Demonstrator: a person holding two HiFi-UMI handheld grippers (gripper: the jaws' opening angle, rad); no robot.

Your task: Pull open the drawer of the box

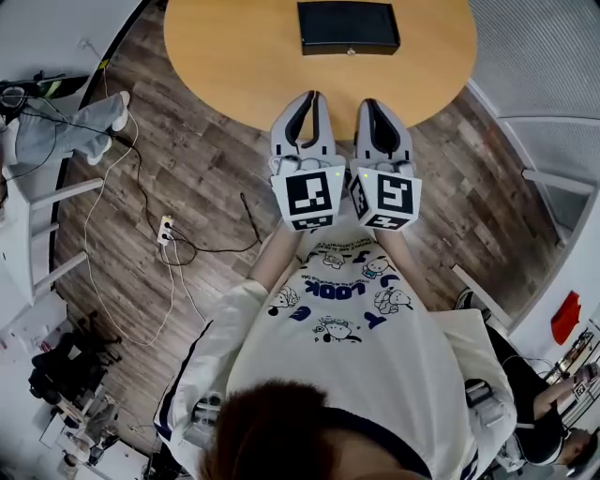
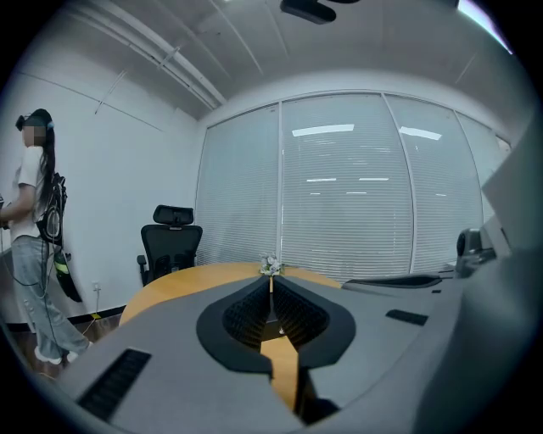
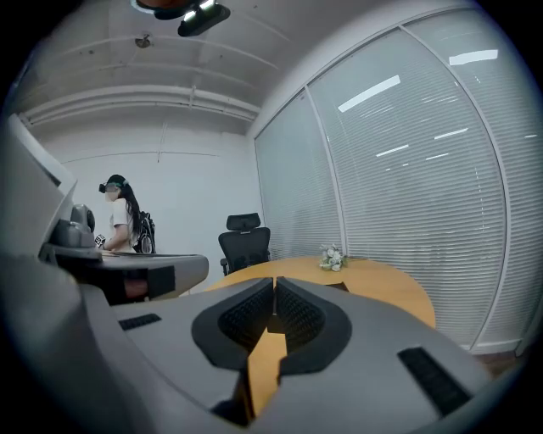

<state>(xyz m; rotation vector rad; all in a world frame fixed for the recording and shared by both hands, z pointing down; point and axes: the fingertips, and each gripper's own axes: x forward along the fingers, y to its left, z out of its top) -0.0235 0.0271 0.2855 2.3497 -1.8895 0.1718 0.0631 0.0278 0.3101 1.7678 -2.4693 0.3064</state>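
Observation:
A black box (image 1: 348, 26) lies flat on the far side of the round wooden table (image 1: 234, 56); a small pale knob shows on its near face. I hold both grippers side by side over the table's near edge, well short of the box. In the head view, the left gripper (image 1: 314, 96) and the right gripper (image 1: 367, 103) both point at the box. The left gripper (image 2: 271, 276) is shut with nothing between its ribbed pads. My right gripper (image 3: 275, 280) is shut too, with nothing in it. The jaws hide most of the box in both gripper views.
A small bunch of flowers (image 3: 331, 257) stands on the table's far end. A black office chair (image 2: 172, 237) sits behind the table. A person (image 2: 34, 237) stands at the far left. Cables and a power strip (image 1: 165, 228) lie on the wooden floor to my left.

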